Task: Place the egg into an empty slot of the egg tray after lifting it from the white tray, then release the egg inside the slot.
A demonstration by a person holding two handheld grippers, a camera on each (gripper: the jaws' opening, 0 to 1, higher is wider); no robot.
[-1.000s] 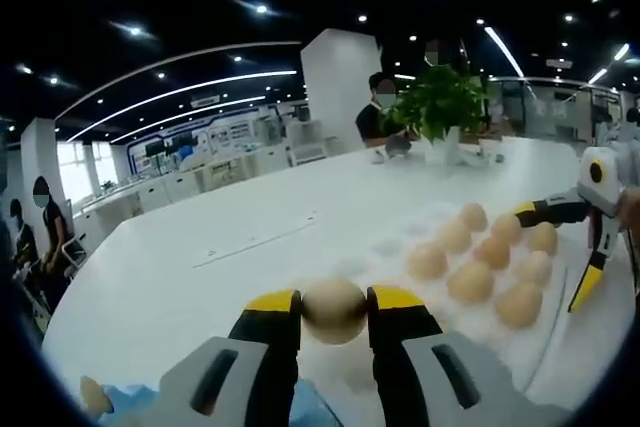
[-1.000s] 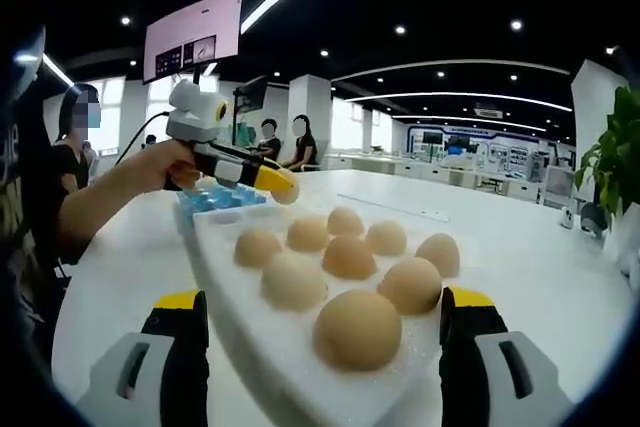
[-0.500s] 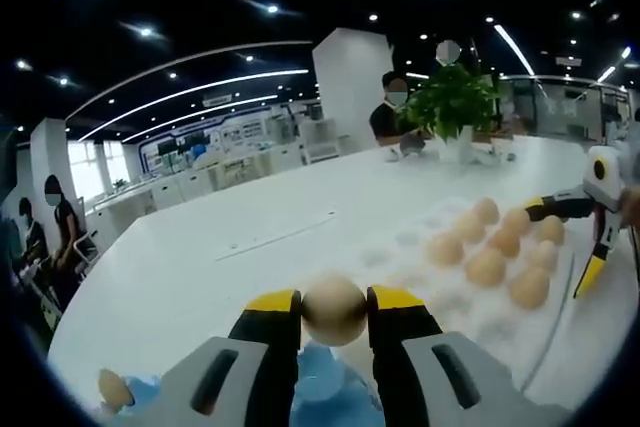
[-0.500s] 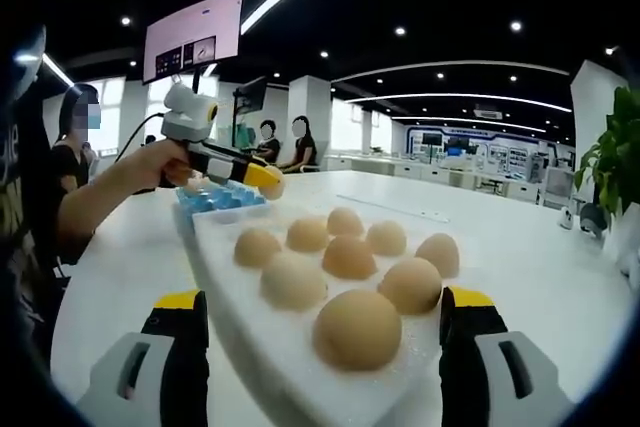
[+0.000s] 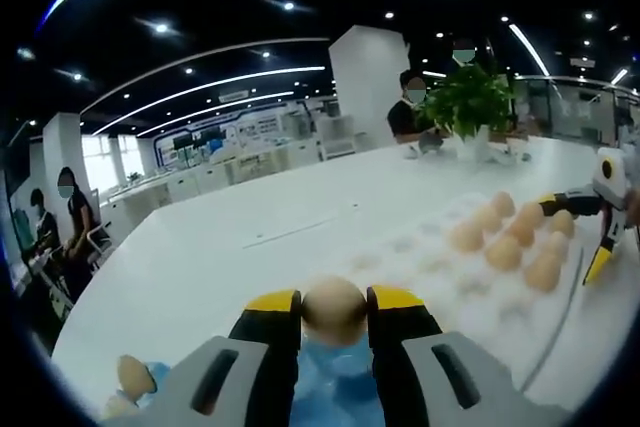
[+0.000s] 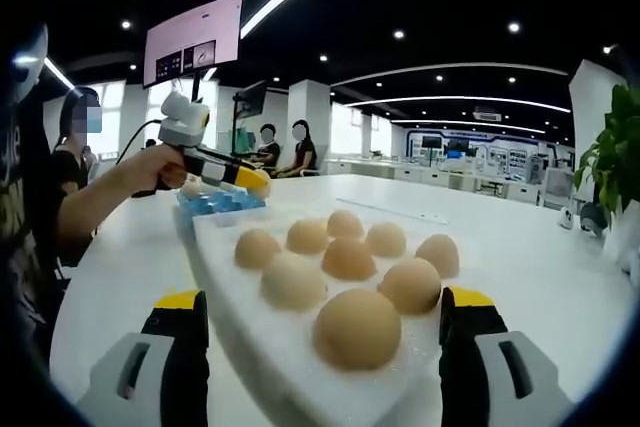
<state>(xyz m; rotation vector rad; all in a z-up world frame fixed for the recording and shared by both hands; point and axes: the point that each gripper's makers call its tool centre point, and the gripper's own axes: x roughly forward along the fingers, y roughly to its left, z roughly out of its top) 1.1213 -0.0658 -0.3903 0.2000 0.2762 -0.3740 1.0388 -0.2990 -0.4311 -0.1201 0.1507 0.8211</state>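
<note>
My left gripper [image 5: 334, 299] is shut on a tan egg [image 5: 334, 315] and holds it over the blue egg tray [image 5: 336, 389]. Another egg [image 5: 132, 376] sits in that tray at the lower left. In the right gripper view the left gripper [image 6: 250, 181] hangs above the blue egg tray [image 6: 216, 201], held by a person's hand. The white tray [image 6: 222, 265] carries several eggs [image 6: 349, 257]. My right gripper [image 6: 325, 319] stands open, its jaws either side of the tray's near end. The right gripper [image 5: 577, 235] also appears past the white tray [image 5: 415, 248], open.
Everything sits on a large white table [image 5: 230, 257]. A potted plant [image 5: 468, 107] stands at its far end. People sit behind the table [image 6: 285, 145], and one stands by the plant [image 5: 412, 107]. Bare tabletop stretches left of the white tray.
My left gripper has carried the egg away from the white tray until it is over the blue egg tray. The right gripper has stayed in place, open.
</note>
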